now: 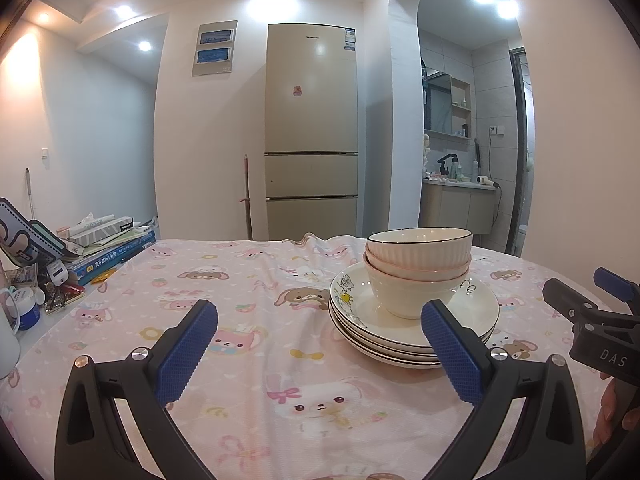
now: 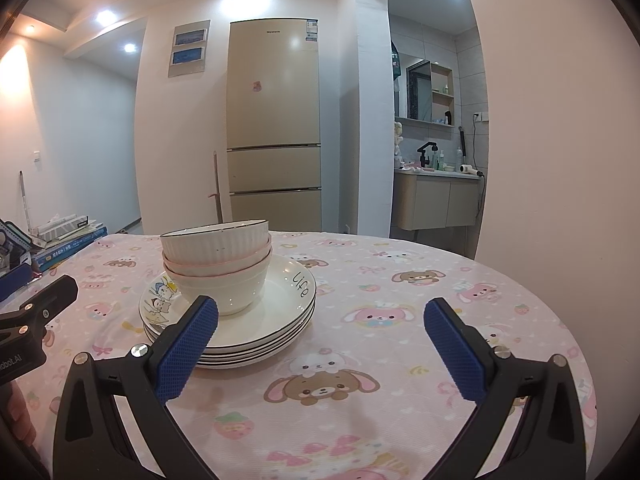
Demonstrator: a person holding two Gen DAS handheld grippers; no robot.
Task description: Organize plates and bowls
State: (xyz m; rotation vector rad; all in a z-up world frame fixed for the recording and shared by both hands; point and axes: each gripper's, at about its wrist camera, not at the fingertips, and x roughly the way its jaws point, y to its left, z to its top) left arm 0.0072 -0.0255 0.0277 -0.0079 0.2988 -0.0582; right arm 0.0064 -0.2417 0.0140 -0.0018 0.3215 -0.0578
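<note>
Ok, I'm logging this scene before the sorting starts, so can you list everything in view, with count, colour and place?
bowls: three, cream, nested, standing on the plate stack
plates: a stack of about four, white with dark rims, top one with cartoon print and the word "Life", on the table
tablecloth: one, pink with animal prints, covering the table
books and boxes: a pile, blue and grey, far left edge of the table
fridge: one, beige, against the back wall
vanity cabinet: one, beige, through the archway on the right
left gripper: black with blue pads, open, empty, near the plates
right gripper: black with blue pads, open, empty, near the plates
</note>
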